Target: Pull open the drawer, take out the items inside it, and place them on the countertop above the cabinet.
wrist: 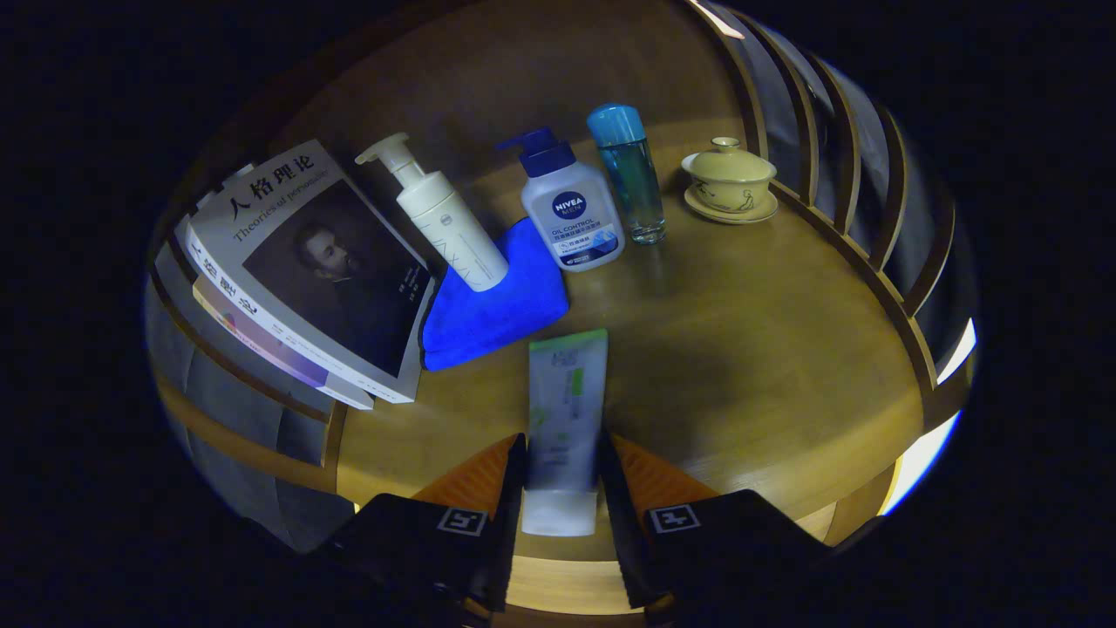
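The tongs (562, 488) grip one white-and-green tube (565, 410), both fingers pressing its sides near the capped end, its far end pointing ahead over the wooden surface (750, 349). Just beyond the tube's tip, to the left, lies one folded blue cloth (501, 310), with one cream pump bottle (440, 218) standing on it. Beside that, straight ahead, stands one white bottle with a dark blue pump (568, 209), and next to it one clear bottle with a blue cap (632, 174). Further right sits one lidded cup on a saucer (731, 181). Far left, a stack of about three books (305, 270) rests on the surface.
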Action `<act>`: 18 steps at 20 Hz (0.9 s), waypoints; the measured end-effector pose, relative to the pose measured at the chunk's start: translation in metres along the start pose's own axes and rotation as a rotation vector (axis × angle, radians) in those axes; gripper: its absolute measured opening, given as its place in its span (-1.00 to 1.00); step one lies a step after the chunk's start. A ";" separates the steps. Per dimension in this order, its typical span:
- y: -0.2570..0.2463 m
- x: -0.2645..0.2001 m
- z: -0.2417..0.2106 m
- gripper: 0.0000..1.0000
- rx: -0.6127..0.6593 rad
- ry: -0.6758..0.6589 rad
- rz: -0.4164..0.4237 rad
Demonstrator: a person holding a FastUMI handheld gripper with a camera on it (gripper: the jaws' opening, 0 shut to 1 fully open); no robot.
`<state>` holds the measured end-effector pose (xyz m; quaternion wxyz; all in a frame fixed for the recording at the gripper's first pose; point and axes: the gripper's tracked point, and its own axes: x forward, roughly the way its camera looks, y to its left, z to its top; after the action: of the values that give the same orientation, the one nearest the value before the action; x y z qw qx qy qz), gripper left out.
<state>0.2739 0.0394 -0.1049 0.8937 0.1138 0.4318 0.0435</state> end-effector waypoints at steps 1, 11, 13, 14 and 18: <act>0.004 0.000 0.000 0.22 -0.004 -0.015 0.010; 0.037 -0.137 -0.024 0.96 -0.222 -0.587 0.049; 0.034 -0.167 -0.047 0.96 -0.253 -0.687 0.053; 0.032 -0.177 -0.060 0.95 -0.271 -0.724 0.054; 0.018 -0.199 -0.113 0.95 -0.332 -0.826 0.031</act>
<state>0.0613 0.0406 -0.0169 0.9966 -0.0171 0.0240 0.0766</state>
